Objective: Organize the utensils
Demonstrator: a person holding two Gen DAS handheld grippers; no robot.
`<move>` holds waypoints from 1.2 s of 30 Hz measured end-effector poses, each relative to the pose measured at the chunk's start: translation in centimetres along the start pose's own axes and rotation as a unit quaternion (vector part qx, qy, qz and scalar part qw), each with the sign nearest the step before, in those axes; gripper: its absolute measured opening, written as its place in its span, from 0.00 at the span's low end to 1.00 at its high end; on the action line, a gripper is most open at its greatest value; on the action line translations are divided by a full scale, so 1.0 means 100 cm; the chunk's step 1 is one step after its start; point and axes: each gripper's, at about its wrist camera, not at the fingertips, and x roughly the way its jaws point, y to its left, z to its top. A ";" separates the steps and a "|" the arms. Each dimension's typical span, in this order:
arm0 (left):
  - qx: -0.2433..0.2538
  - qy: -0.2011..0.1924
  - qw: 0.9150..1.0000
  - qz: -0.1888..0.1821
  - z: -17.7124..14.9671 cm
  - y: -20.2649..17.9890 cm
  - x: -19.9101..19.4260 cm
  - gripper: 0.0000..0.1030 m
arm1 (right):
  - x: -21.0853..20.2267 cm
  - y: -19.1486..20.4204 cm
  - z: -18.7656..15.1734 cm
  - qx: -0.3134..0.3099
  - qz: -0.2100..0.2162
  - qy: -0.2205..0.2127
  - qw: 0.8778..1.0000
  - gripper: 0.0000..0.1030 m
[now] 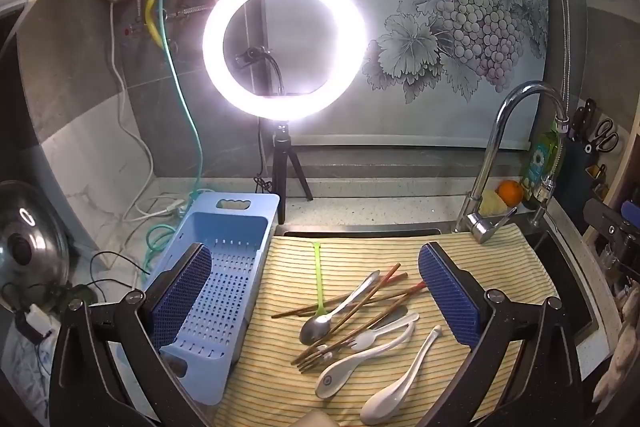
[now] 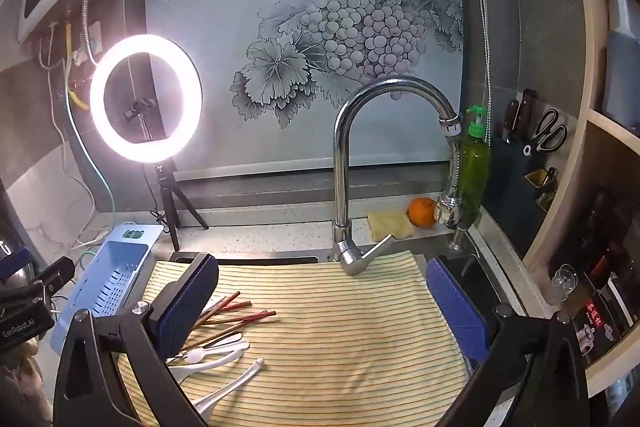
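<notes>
I hold both the left tongs (image 1: 316, 293) and right tongs (image 2: 322, 303) wide and empty above the striped cloth (image 2: 340, 307). The utensils (image 1: 352, 323) lie heaped on its left half, just beside the blue basket (image 1: 224, 267); the right half lies bare up to the faucet (image 2: 344, 187). On the left tongs' body I read "GenRobot.AI".

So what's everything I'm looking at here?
Striped cloth: one, yellow, over the sink.
Chopsticks: several, brown with red ends, on the cloth.
Soup spoons: three, white, near the cloth's front.
Metal spoon: one, silver, among the chopsticks.
Drain basket: one, blue, left of the cloth.
Ring light: one, white, behind.
Tap: one, chrome.
Orange: one, by the tap.
Left gripper: jaws open.
Right gripper: jaws open.
</notes>
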 end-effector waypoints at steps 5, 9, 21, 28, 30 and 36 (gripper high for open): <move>0.000 0.000 1.000 0.001 0.000 0.001 0.000 1.00 | 0.000 -0.006 0.002 0.001 0.001 -0.001 1.000 0.99; -0.001 0.001 1.000 -0.001 0.000 0.001 0.001 1.00 | -0.001 -0.006 0.002 0.001 -0.001 -0.004 1.000 0.99; -0.002 -0.002 1.000 -0.002 0.002 0.000 0.001 1.00 | -0.003 -0.006 0.004 0.001 -0.001 -0.004 1.000 0.99; -0.002 -0.002 1.000 -0.003 0.002 0.000 0.001 1.00 | -0.005 -0.010 0.005 0.001 -0.002 -0.005 1.000 0.99; -0.002 -0.002 1.000 -0.002 0.002 0.000 0.001 1.00 | -0.005 -0.010 0.005 0.001 -0.002 -0.005 1.000 0.99; -0.002 -0.003 1.000 -0.002 0.001 0.000 0.000 1.00 | -0.005 -0.010 0.005 0.002 -0.002 -0.005 1.000 0.99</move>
